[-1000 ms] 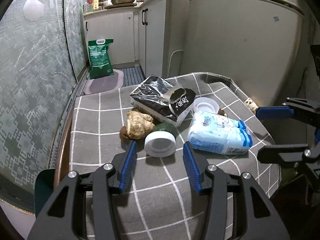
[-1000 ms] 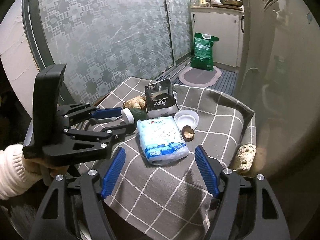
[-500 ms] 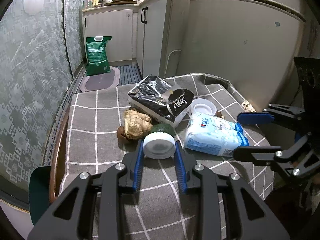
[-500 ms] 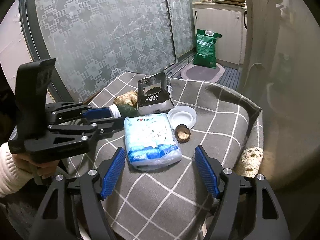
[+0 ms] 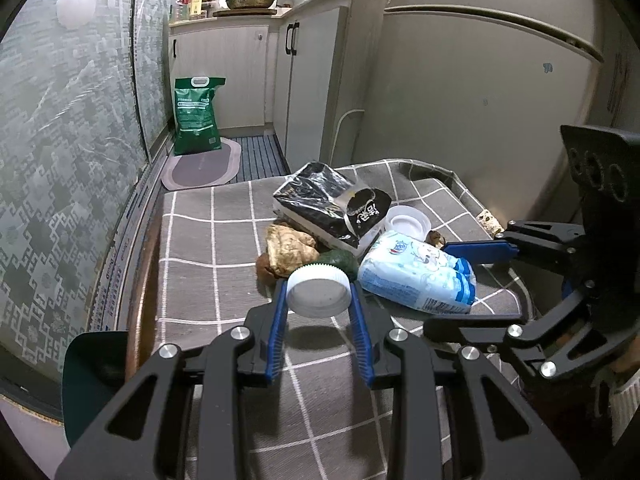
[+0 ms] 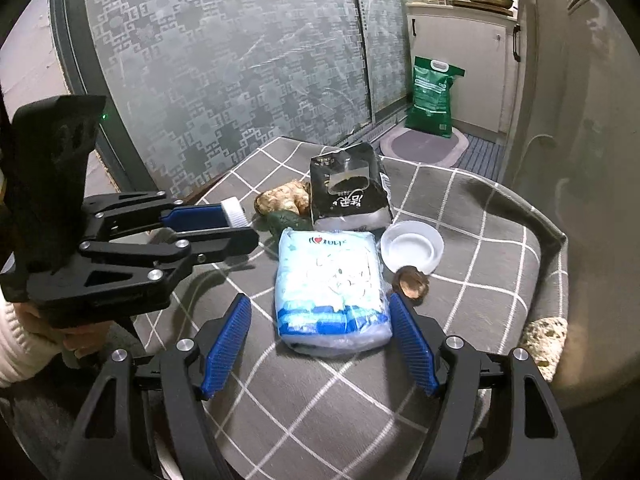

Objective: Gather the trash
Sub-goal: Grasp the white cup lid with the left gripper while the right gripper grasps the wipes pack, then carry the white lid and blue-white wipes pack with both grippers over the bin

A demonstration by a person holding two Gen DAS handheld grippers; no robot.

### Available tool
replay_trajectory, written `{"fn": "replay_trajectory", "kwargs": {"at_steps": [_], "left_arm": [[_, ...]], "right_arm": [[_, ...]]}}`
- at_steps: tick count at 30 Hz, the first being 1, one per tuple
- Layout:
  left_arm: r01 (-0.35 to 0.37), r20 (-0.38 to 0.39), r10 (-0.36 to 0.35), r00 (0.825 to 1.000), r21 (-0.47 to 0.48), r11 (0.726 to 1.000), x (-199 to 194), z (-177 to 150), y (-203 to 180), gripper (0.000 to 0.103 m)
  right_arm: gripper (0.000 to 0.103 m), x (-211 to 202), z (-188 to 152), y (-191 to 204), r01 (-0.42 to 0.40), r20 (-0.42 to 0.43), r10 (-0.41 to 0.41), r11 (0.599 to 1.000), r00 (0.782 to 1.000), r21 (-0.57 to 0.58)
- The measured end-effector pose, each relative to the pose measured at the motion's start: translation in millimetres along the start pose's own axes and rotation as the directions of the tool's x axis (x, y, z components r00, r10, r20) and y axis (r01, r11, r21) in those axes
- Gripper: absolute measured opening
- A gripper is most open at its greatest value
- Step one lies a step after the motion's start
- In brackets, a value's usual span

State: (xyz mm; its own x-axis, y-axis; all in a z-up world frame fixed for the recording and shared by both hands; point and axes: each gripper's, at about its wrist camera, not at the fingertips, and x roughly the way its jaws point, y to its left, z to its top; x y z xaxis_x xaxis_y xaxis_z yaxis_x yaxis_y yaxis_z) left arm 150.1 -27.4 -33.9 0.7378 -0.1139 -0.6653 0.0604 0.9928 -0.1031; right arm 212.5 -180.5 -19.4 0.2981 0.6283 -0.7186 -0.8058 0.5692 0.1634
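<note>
My left gripper is shut on a white ribbed bottle cap, held just above the grey checked tablecloth with its shadow below. Behind the cap lie a ginger root, a dark green lump and a black crinkled bag. My right gripper stands open, its blue pads either side of the near end of a light blue tissue pack. A white lid and a brown scrap lie right of the pack.
The small table stands between a patterned glass door and a pale fridge. A green sack and a mat sit on the kitchen floor beyond. A sleeve and hand hold the left gripper.
The left jaws closed on the white cap and raised it slightly off the cloth. The right gripper came nearer to the tissue pack, still wide.
</note>
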Motion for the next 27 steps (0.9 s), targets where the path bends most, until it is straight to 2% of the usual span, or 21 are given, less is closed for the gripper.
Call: {"fn": "replay_trajectory", "kwargs": {"at_steps": [4, 8, 10, 11, 14, 20, 27], "left_arm": [[0.001, 0.007, -0.001, 1.000, -0.004, 1.000, -6, 0, 5, 0.032], [0.000, 0.014, 0.000, 1.000, -0.007, 1.000, -11, 0, 10, 0.032], [-0.001, 0.019, 0.002, 1.000, -0.010, 1.000, -15, 0, 13, 0.032], [-0.002, 0.022, 0.002, 1.000, -0.011, 1.000, -17, 0, 15, 0.032], [-0.004, 0.032, 0.005, 0.999, -0.018, 1.000, -24, 0, 21, 0.032], [-0.015, 0.051, 0.016, 0.999, -0.032, 0.999, -37, 0, 32, 0.032], [-0.036, 0.065, 0.040, 0.997, -0.057, 0.998, -51, -2, 54, 0.032]], "right_arm": [[0.072, 7, 2, -4, -0.003, 0.004, 0.003, 0.999, 1.000, 0.041], [0.071, 13, 4, -1, 0.027, 0.009, -0.028, 0.999, 1.000, 0.044], [0.064, 16, 6, 3, 0.059, 0.007, -0.059, 0.998, 0.998, 0.035], [0.056, 17, 8, 4, 0.087, 0.004, -0.087, 0.996, 0.996, 0.026], [0.048, 19, 11, 5, 0.108, -0.007, -0.108, 0.994, 0.994, 0.024], [0.047, 15, 18, 8, 0.129, -0.011, -0.129, 0.991, 0.992, 0.026], [0.047, -5, 39, 26, 0.125, 0.058, -0.127, 0.992, 0.990, 0.037]]}}
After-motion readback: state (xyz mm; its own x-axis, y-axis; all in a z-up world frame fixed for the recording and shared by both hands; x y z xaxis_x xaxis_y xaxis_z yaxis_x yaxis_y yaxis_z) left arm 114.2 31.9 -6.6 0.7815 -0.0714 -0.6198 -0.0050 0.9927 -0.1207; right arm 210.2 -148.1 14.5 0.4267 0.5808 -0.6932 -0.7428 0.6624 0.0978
